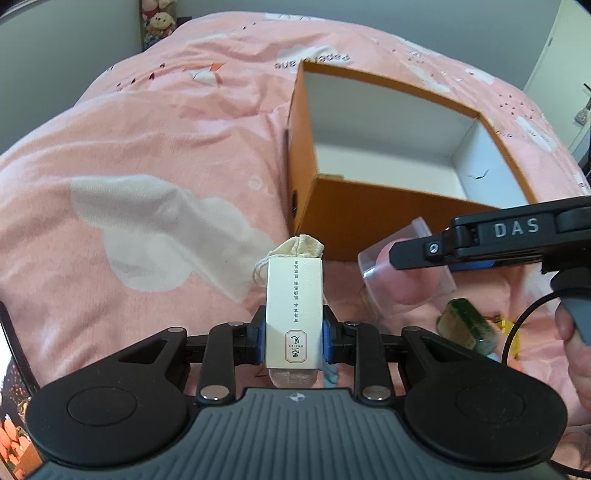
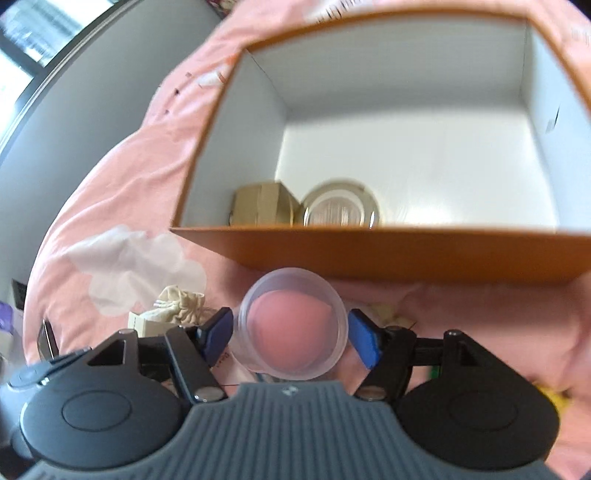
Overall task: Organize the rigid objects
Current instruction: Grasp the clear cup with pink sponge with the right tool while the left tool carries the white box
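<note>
My left gripper (image 1: pixel 293 339) is shut on a small white printed box (image 1: pixel 293 310), held upright between its blue pads. Just behind that box a cream cloth pouch (image 1: pixel 301 249) lies on the bed. My right gripper (image 2: pixel 291 336) is shut on a clear plastic cup (image 2: pixel 291 328), which lies sideways with its mouth toward the camera, just in front of the box's near wall. From the left wrist view the right gripper (image 1: pixel 402 258) comes in from the right with the cup (image 1: pixel 391 277). An open orange box (image 2: pixel 369 254) with white walls holds a tan carton (image 2: pixel 262 205) and a round metal tin (image 2: pixel 341 210).
A pink quilt with white clouds (image 1: pixel 147 184) covers the bed. A green glassy object (image 1: pixel 467 325) and something yellow (image 1: pixel 511 328) lie at the right, near a person's hand (image 1: pixel 580 350) and a black cable. Plush toys (image 1: pixel 159 18) sit at the far end.
</note>
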The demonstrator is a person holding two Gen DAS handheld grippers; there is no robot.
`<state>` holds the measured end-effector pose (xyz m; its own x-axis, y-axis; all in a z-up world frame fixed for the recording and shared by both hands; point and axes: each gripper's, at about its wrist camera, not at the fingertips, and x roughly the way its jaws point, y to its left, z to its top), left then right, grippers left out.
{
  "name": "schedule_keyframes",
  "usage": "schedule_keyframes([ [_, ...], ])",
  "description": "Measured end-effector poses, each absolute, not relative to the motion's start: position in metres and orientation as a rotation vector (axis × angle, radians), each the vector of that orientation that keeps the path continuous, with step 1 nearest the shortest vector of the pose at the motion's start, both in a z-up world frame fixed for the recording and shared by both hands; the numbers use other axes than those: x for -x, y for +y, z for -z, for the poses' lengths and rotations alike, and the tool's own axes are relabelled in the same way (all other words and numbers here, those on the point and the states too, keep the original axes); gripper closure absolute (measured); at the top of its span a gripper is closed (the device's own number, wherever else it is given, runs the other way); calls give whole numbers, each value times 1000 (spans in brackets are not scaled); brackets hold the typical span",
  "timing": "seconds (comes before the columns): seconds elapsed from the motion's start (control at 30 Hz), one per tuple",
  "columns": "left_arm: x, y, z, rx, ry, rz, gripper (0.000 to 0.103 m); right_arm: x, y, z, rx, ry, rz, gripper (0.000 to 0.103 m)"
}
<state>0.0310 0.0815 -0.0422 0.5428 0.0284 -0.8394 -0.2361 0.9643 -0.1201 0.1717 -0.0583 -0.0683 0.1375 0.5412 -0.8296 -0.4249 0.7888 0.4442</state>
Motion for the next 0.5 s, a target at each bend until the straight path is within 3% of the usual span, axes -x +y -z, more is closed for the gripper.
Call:
schedule_keyframes([
  [0.5, -34, 61, -19, 219, 813, -31, 72, -149, -96, -18, -12, 966, -784, 35],
])
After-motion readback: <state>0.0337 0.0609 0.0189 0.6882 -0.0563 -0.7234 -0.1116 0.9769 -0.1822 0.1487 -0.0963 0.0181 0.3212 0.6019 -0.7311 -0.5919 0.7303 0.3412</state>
